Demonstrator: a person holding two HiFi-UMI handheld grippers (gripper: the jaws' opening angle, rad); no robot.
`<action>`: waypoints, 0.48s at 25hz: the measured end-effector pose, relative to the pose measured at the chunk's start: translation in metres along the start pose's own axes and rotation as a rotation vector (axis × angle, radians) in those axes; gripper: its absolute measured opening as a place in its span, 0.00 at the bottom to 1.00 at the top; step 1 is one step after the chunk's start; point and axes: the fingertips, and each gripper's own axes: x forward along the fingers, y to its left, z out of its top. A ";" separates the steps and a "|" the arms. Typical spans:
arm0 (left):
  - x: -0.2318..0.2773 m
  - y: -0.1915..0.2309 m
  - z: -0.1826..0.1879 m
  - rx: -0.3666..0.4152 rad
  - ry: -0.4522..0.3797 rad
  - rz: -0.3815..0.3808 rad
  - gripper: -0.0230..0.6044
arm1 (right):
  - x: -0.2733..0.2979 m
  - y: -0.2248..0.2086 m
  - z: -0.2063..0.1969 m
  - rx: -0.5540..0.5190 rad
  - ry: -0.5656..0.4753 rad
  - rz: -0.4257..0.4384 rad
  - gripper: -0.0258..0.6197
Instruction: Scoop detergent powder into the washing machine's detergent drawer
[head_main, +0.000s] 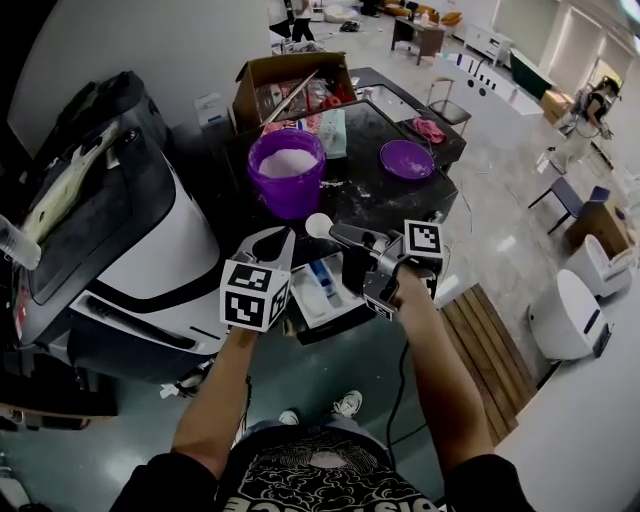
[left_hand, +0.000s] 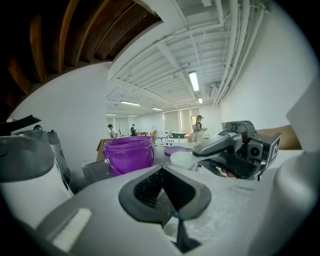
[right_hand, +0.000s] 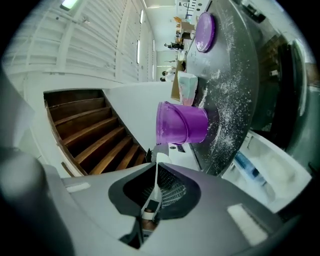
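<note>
Below, we look onto a dark desk (head_main: 385, 195) dusted with white powder, in a large bright room with a glossy grey floor. The purple bucket (head_main: 287, 178) of detergent powder (head_main: 288, 160) stands at the desk's 9 o'clock side, with its purple lid (head_main: 407, 158) lying flat at 3 o'clock, well apart. A cardboard box (head_main: 290, 80) and a pink cloth (head_main: 430, 128) crowd the far edge at 12 o'clock.

Under the near edge, at 6 o'clock from the bucket, the detergent drawer (head_main: 322, 292) stands pulled open. The right hand-held gripper (head_main: 345, 237) is clenched on the handle of a white scoop (head_main: 318, 225), whose bowl hangs between bucket and drawer; we cannot tell whether it carries powder. The left hand-held gripper (head_main: 272, 242) is closed on nothing, just beside the drawer at 9 o'clock.

A bulky grey-and-white appliance (head_main: 130, 230), perhaps a printer, hems in the 9 o'clock side. Open floor lies at 3 o'clock, past a wooden platform (head_main: 492, 340) and white chairs (head_main: 565, 315).
</note>
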 end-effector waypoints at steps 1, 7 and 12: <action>-0.004 0.001 -0.003 0.001 0.002 -0.013 0.04 | 0.000 -0.002 -0.006 -0.005 -0.008 -0.003 0.10; -0.025 0.001 -0.021 0.000 0.004 -0.100 0.04 | 0.000 -0.013 -0.040 -0.007 -0.078 -0.016 0.10; -0.043 -0.003 -0.035 0.003 0.002 -0.159 0.04 | -0.009 -0.020 -0.062 -0.011 -0.160 -0.030 0.10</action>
